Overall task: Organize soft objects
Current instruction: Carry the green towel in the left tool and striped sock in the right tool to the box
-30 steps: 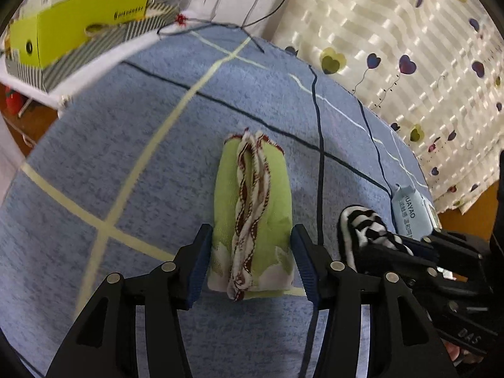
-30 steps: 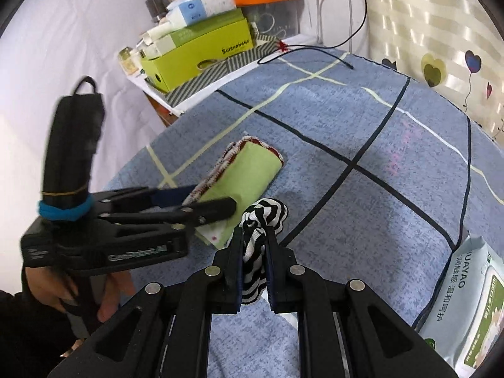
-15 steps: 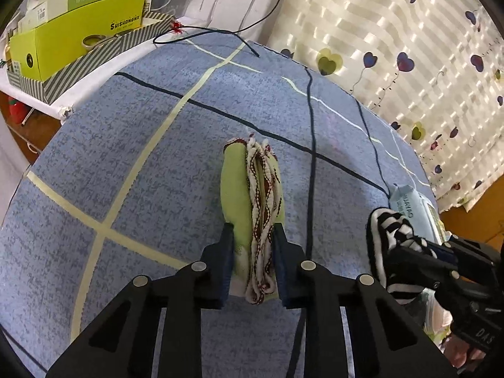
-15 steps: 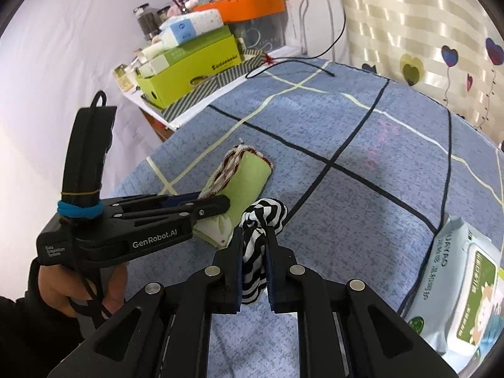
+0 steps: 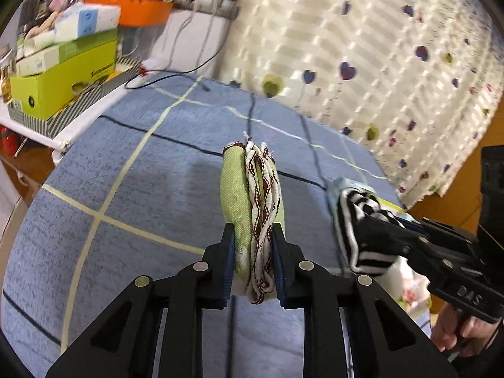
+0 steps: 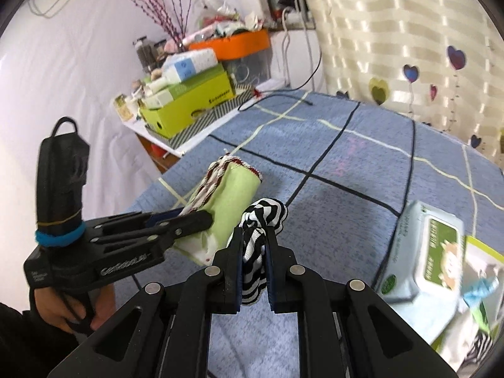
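A folded green cloth [image 5: 236, 189] with red-and-white braided trim hangs above the blue checked cover [image 5: 126, 189]. It is pinched between the jaws of my left gripper [image 5: 253, 230], which are still closing on it. The right wrist view shows the same green cloth [image 6: 234, 195] in the left gripper [image 6: 204, 217], with a hand on the handle. My right gripper [image 6: 255, 236] is shut on a rolled black-and-white striped cloth [image 6: 264, 212], also held off the cover. That striped cloth [image 5: 352, 220] appears at the right of the left wrist view.
A pack of wet wipes [image 6: 431, 252] lies at the cover's right edge beside other packets. At the far left, a side table holds a lime-green box [image 6: 189, 100] and an orange bin [image 6: 233, 42]. A black cable [image 5: 176, 75] trails onto the cover. A heart-print curtain [image 5: 378, 63] hangs behind.
The left jaws went from wide open around the green cloth to pinched on it. Both grippers then rose from the cover, each carrying its cloth.
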`<state>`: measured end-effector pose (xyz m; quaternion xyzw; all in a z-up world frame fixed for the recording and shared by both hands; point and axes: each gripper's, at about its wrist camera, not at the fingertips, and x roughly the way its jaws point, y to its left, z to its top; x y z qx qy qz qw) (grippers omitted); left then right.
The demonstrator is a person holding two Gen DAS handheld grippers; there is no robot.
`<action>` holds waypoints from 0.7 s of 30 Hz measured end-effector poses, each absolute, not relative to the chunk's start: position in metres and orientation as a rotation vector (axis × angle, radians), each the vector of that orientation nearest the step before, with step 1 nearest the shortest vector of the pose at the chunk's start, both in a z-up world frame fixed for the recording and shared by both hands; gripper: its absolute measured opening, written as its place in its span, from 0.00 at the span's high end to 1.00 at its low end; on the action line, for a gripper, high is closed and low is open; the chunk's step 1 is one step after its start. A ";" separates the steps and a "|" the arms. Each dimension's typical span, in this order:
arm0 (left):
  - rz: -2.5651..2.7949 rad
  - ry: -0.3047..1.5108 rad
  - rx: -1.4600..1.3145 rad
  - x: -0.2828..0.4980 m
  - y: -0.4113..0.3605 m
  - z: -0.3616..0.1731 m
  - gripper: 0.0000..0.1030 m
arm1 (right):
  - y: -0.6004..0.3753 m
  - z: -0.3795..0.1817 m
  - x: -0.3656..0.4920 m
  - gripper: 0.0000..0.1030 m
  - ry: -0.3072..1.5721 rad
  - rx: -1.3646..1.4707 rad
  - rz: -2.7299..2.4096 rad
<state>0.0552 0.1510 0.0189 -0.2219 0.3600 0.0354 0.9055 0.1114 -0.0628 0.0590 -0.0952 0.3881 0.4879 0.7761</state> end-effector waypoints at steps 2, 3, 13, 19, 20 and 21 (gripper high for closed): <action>0.051 0.738 -0.440 0.049 0.140 0.023 0.79 | -0.073 0.062 0.107 0.89 0.828 -0.194 1.042; 0.042 0.733 -0.430 0.046 0.134 0.026 0.79 | -0.079 0.062 0.104 0.89 0.821 -0.187 1.032; -0.044 0.700 -0.339 0.031 0.081 0.047 0.78 | -0.138 0.072 0.083 0.89 0.758 -0.140 0.930; -0.080 0.693 -0.298 0.031 0.054 0.057 0.78 | -0.169 0.079 0.076 0.89 0.724 -0.116 0.894; -0.085 0.690 -0.292 0.031 0.050 0.058 0.78 | -0.172 0.080 0.075 0.89 0.721 -0.115 0.888; -0.089 0.688 -0.288 0.031 0.046 0.060 0.78 | -0.177 0.080 0.074 0.89 0.718 -0.111 0.884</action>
